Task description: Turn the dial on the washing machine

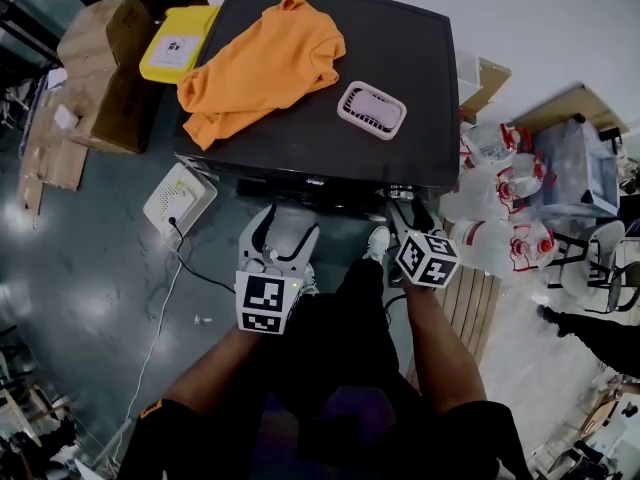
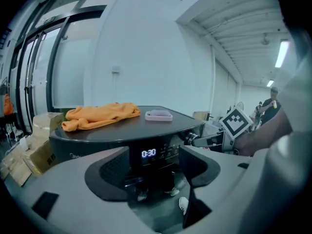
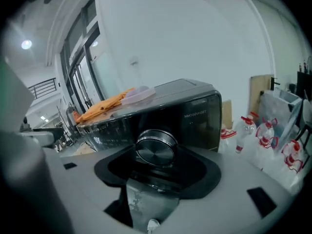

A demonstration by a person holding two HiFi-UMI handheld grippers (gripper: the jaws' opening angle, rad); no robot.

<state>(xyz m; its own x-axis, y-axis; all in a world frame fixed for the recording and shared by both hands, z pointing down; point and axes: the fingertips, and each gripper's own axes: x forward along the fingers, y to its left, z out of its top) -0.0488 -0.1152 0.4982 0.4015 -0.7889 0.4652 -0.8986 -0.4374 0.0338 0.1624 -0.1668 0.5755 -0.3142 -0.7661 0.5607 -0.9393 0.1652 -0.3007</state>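
on top of the glossy black washing machine [image 1: 400, 78] lie a crumpled orange cloth [image 1: 262, 63] and a small pale plastic tray [image 1: 371, 109], both well back from the front panel. clear plastic bottles with red caps [image 1: 505, 203] crowd the floor to its right, a flat yellow box [image 1: 176, 44] to its left. the round brushed-metal dial [image 3: 155, 149] sits at the panel's right end, between the dark pads of my right gripper [image 1: 405, 216], which close on its rim. my left gripper [image 1: 283, 230] hangs wide and empty before the lit display [image 2: 148, 153].

Orange cloth [image 1: 262, 63] atop black washing machine [image 1: 400, 38]
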